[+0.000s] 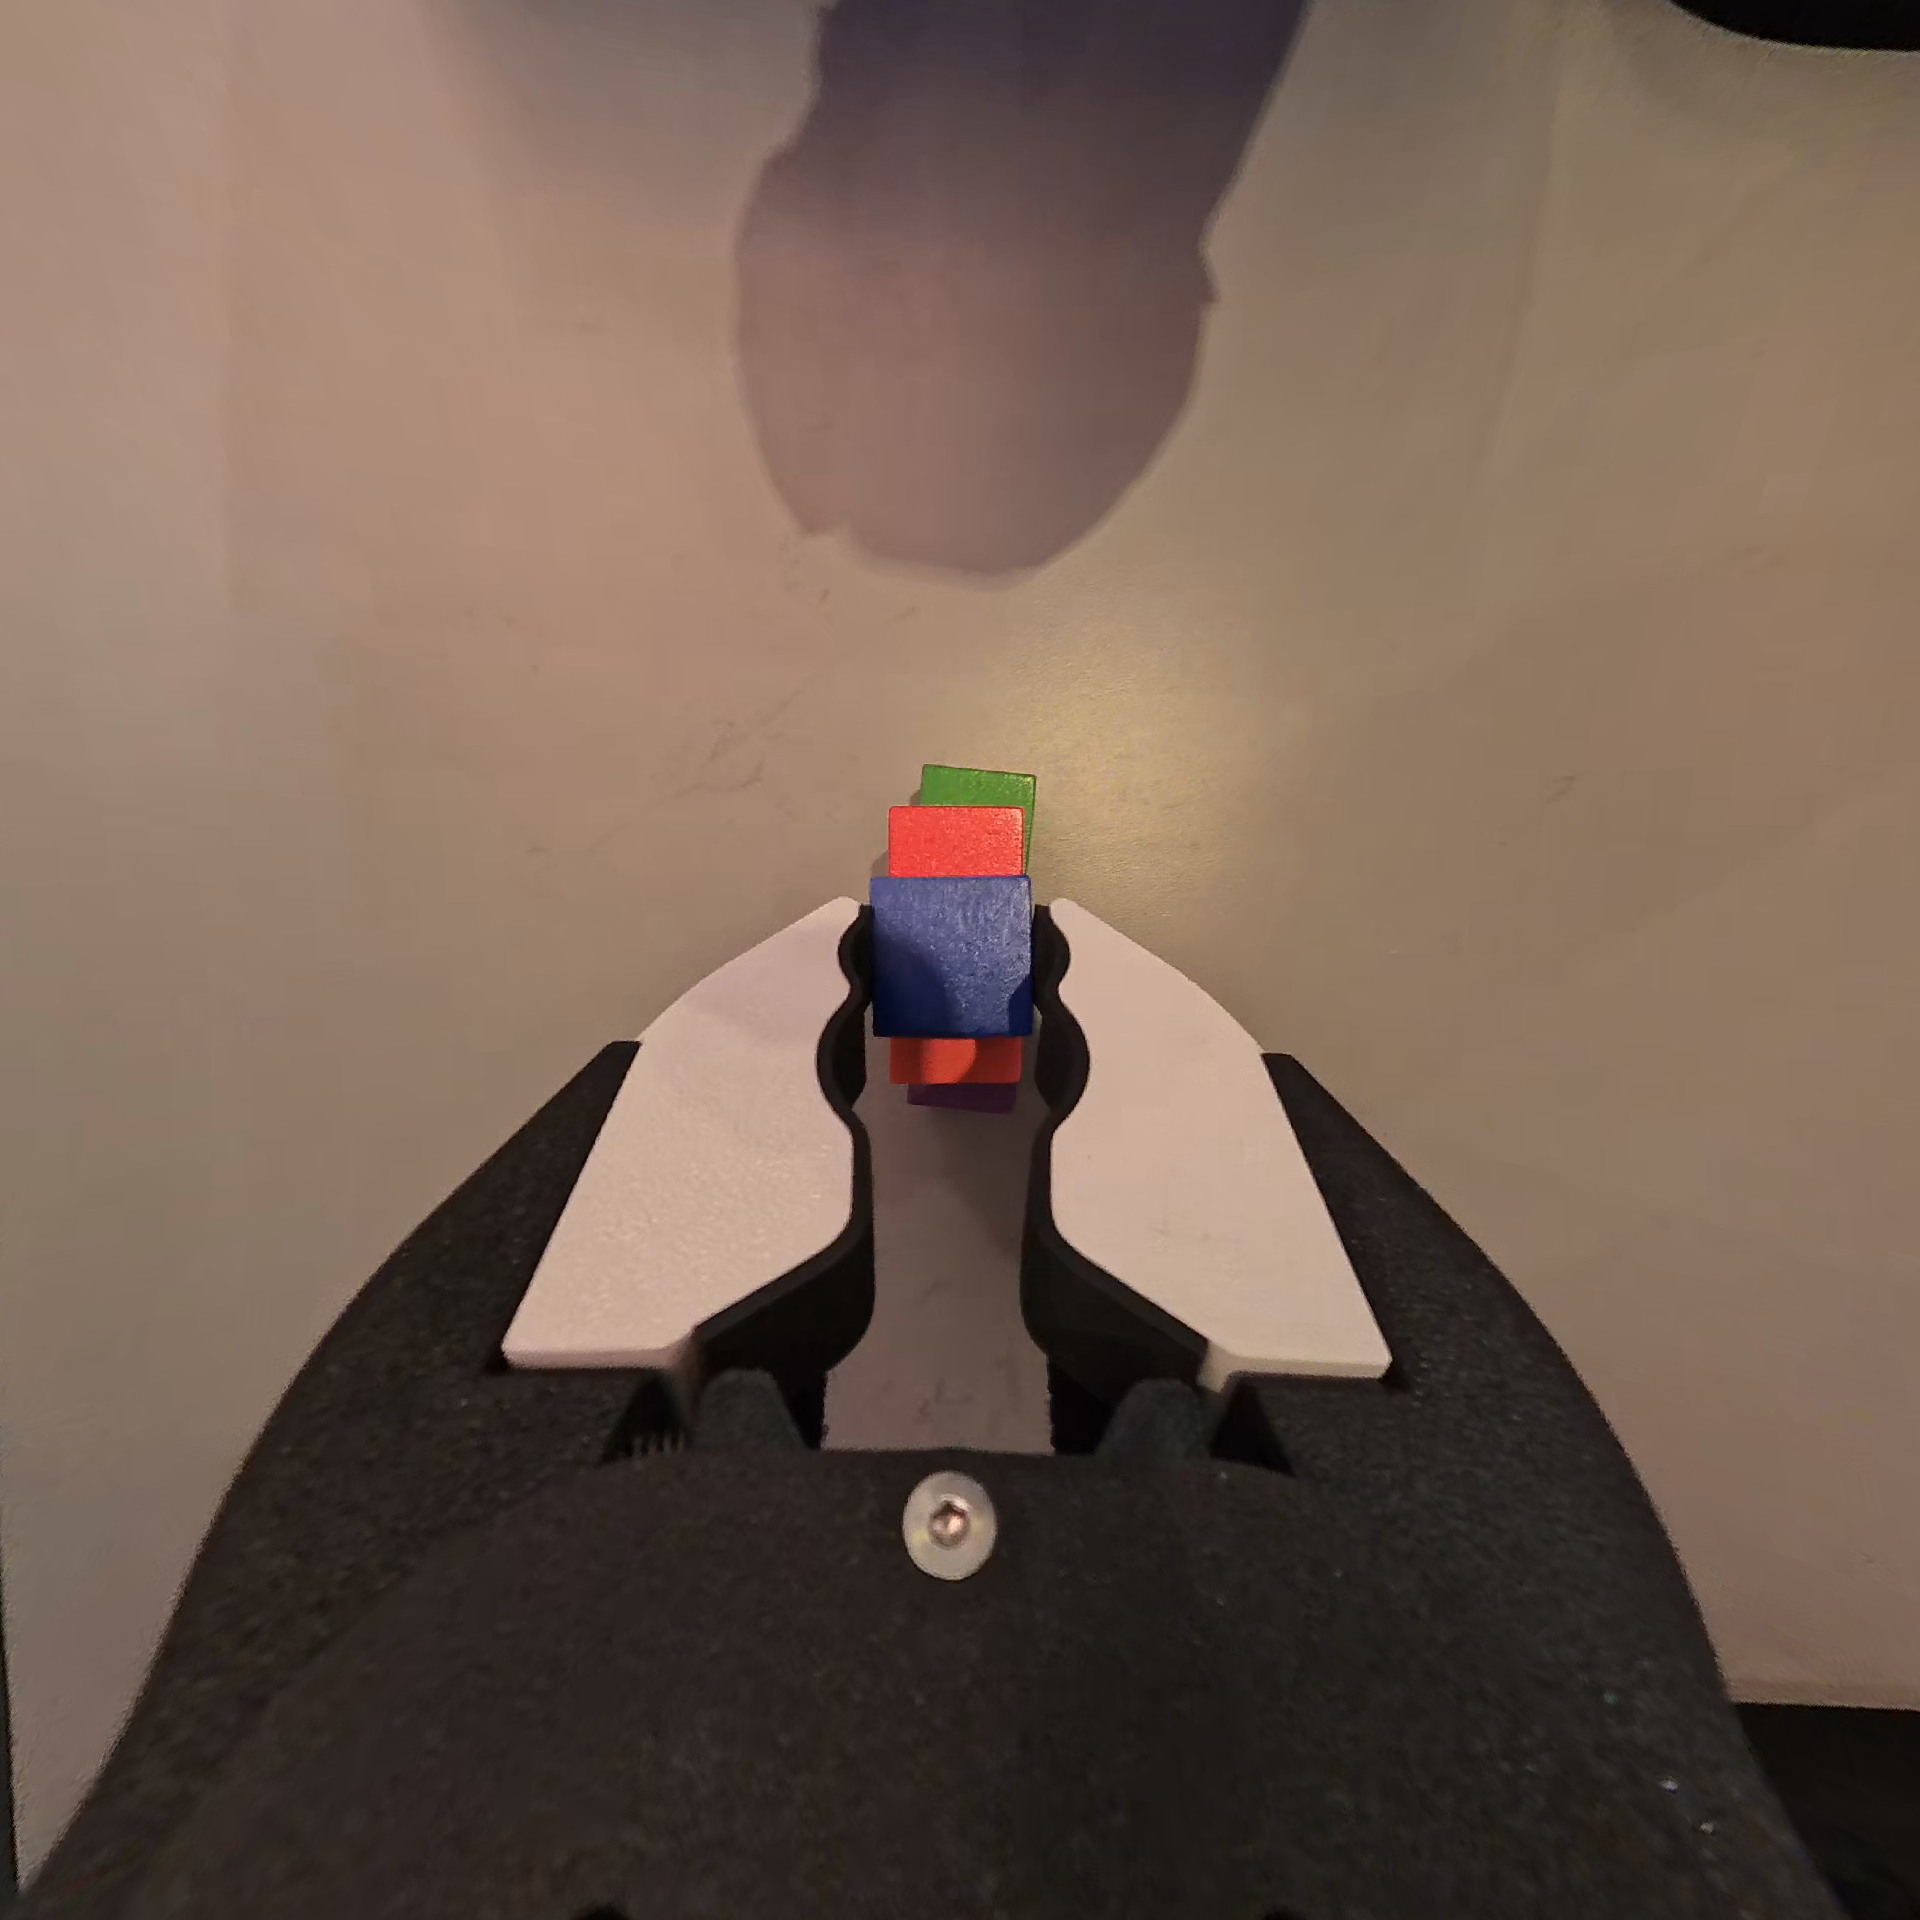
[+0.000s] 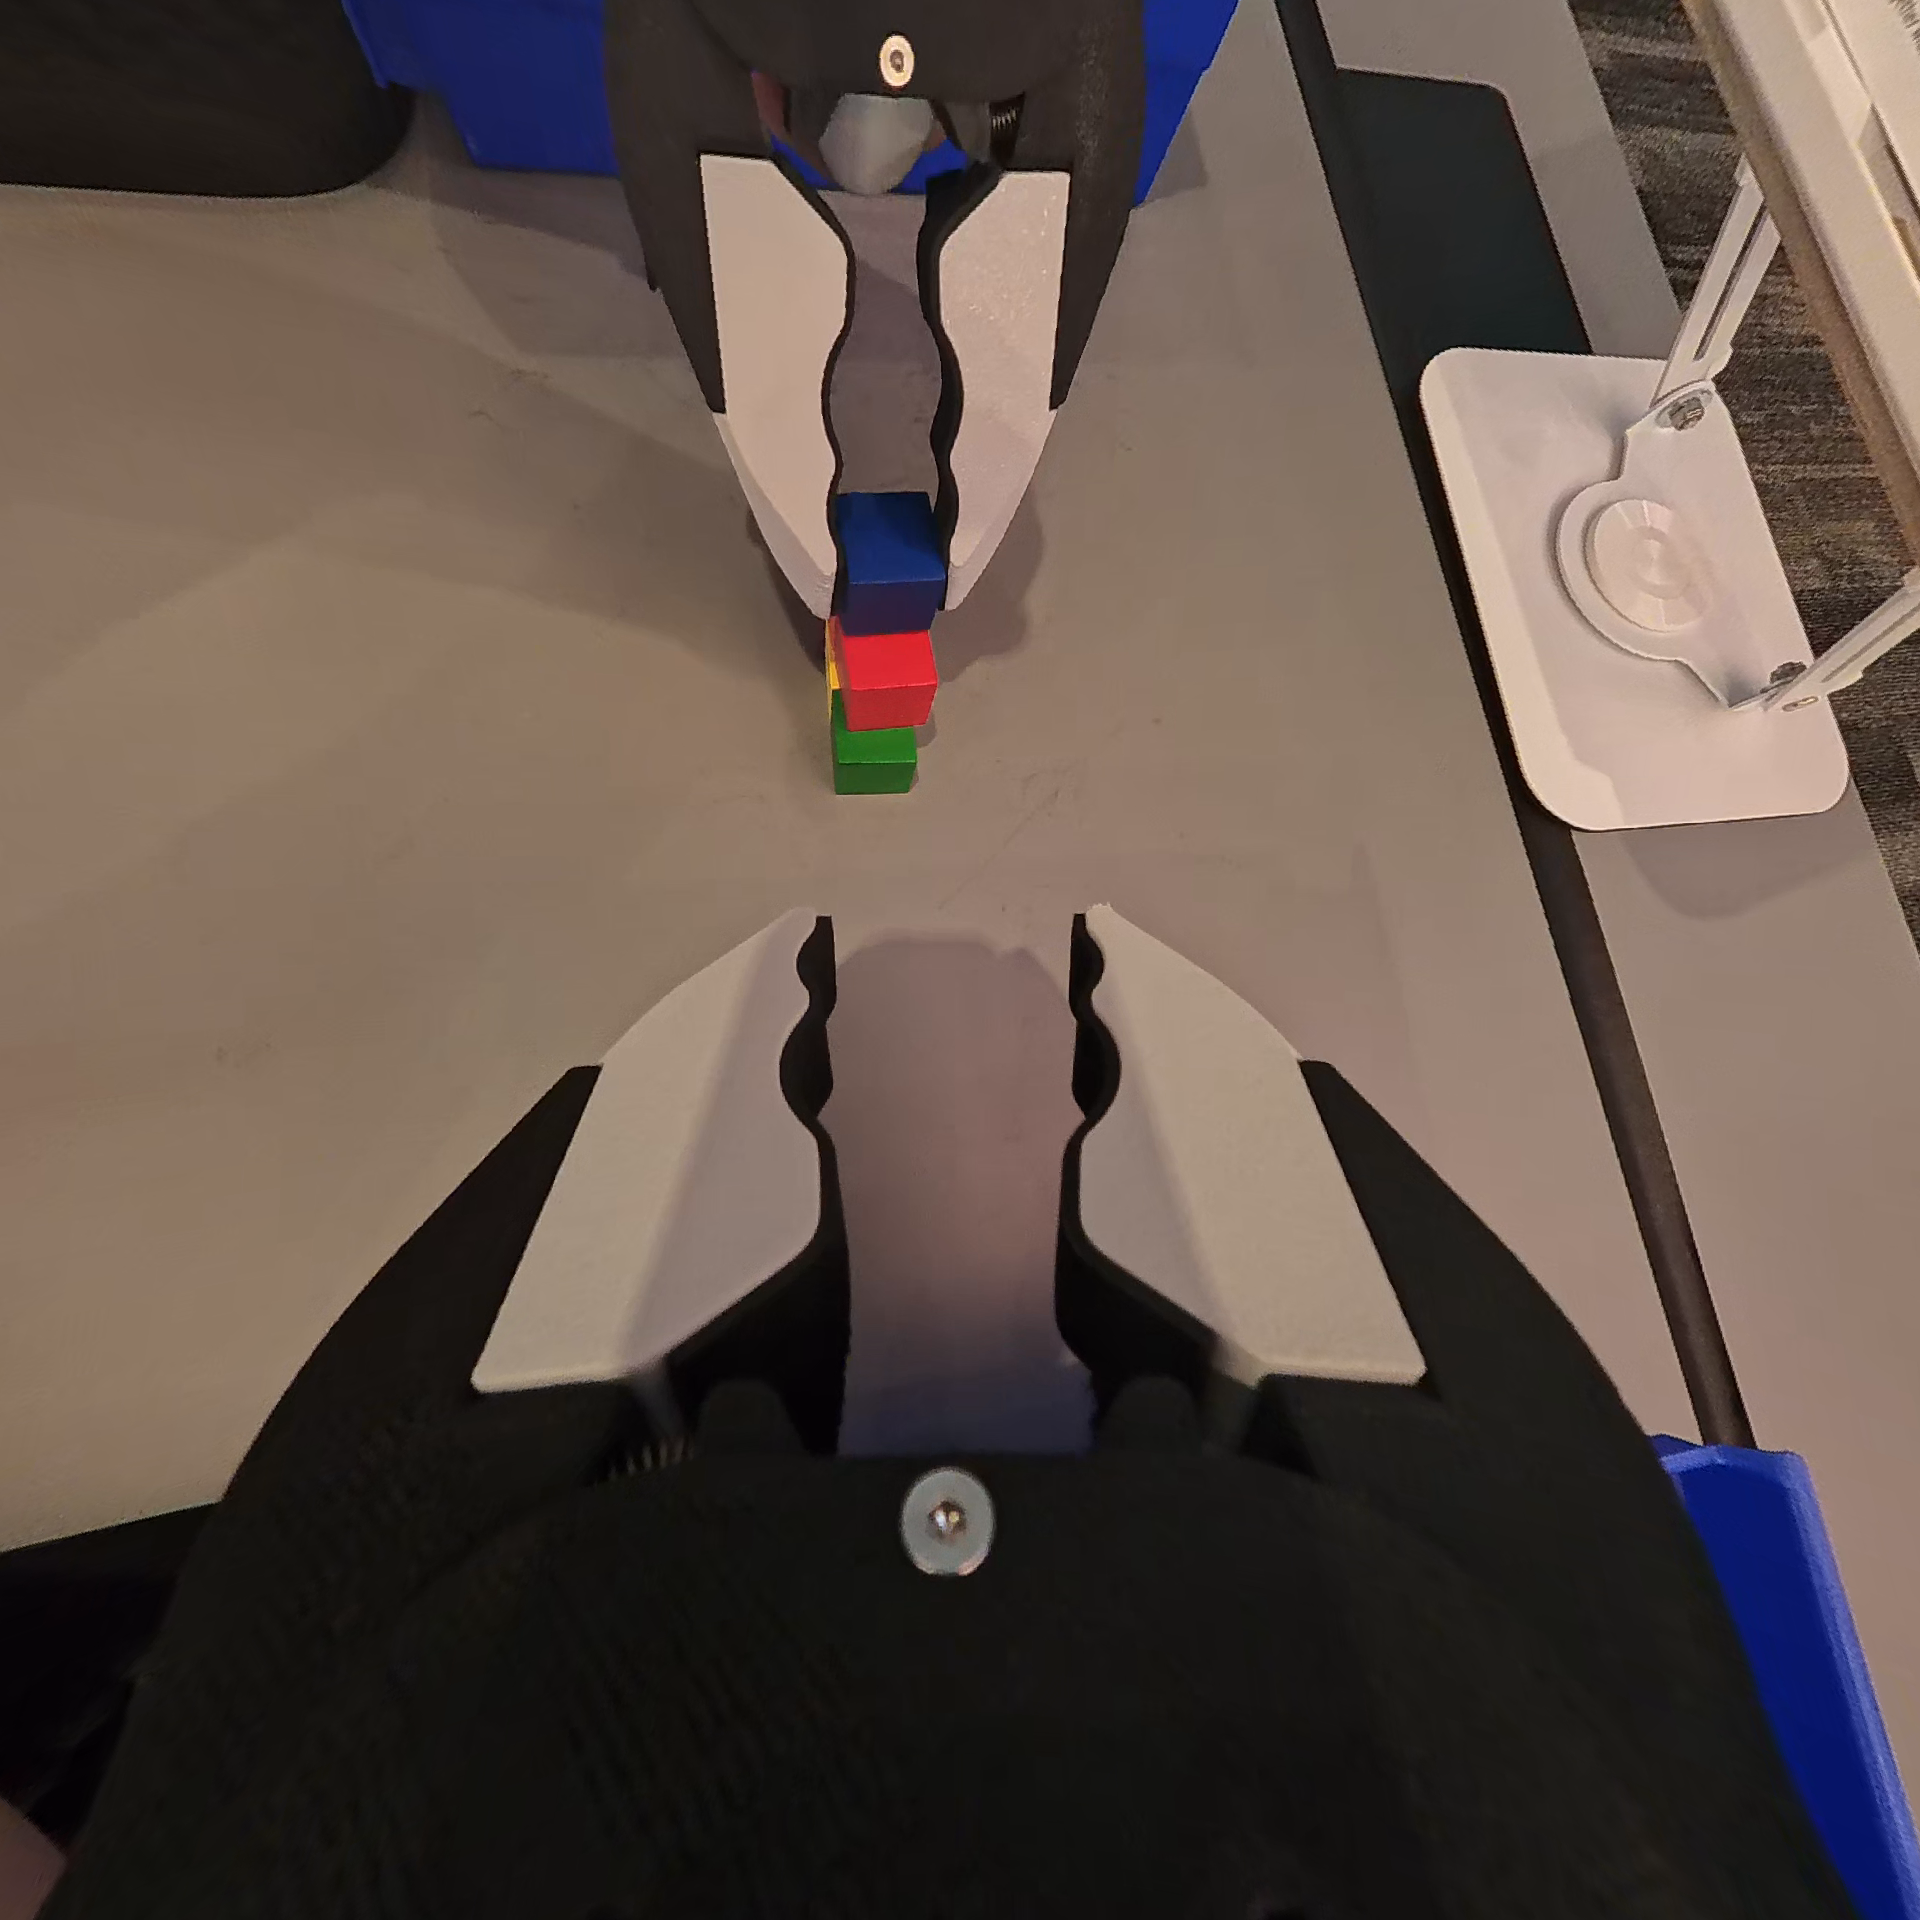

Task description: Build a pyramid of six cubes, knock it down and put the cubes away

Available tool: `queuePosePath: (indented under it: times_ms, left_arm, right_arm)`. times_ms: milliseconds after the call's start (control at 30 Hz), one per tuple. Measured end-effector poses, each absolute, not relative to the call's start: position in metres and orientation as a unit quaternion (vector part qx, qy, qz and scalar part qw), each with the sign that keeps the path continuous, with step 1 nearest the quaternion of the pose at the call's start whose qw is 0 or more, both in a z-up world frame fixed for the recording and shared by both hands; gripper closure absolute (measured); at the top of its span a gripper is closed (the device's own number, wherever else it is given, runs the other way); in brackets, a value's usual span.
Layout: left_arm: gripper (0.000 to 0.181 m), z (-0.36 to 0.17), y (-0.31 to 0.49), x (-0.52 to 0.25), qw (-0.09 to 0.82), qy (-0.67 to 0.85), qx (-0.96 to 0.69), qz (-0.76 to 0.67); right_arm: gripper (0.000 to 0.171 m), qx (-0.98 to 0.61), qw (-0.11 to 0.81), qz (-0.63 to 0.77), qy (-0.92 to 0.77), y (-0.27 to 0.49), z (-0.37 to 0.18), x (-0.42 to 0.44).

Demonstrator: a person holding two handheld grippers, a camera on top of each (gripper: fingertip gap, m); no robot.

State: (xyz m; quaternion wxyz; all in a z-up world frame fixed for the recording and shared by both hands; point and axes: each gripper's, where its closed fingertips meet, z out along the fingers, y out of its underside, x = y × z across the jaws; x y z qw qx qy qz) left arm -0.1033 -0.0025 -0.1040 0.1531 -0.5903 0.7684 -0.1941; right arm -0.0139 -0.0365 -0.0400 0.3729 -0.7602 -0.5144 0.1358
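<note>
Cubes look light, rigid and smooth-faced: left tongs (image 1: 953, 961) pinch the blue cube (image 1: 953, 956) by its flat sides atop the stack, right tongs (image 2: 951, 920) gaping, empty.

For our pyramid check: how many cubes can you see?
5: blue cube on top between the left fingers, red below it, green, yellow sliver, purple. A sixth may be hidden.
</note>
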Motion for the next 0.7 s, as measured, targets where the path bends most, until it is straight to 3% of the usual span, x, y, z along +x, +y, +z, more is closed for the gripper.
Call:
queuePosePath:
  times_ms: [433, 533, 700]
  left_arm:
    - [0.152, -0.106, -0.004, -0.103, 0.156, 0.769, -0.585, -0.203]
    - [0.14, -0.105, -0.004, -0.104, 0.157, 0.772, -0.582, -0.2]
    - [0.137, -0.055, 0.001, -0.098, 0.22, 0.754, -0.574, -0.23]
  right_arm:
    - [0.127, -0.762, 0.367, 0.136, -0.516, -0.036, -0.043, -0.014]
    - [0.127, -0.762, 0.365, 0.136, -0.517, -0.037, -0.044, -0.014]
    - [0.127, -0.762, 0.365, 0.137, -0.518, -0.037, -0.043, -0.013]
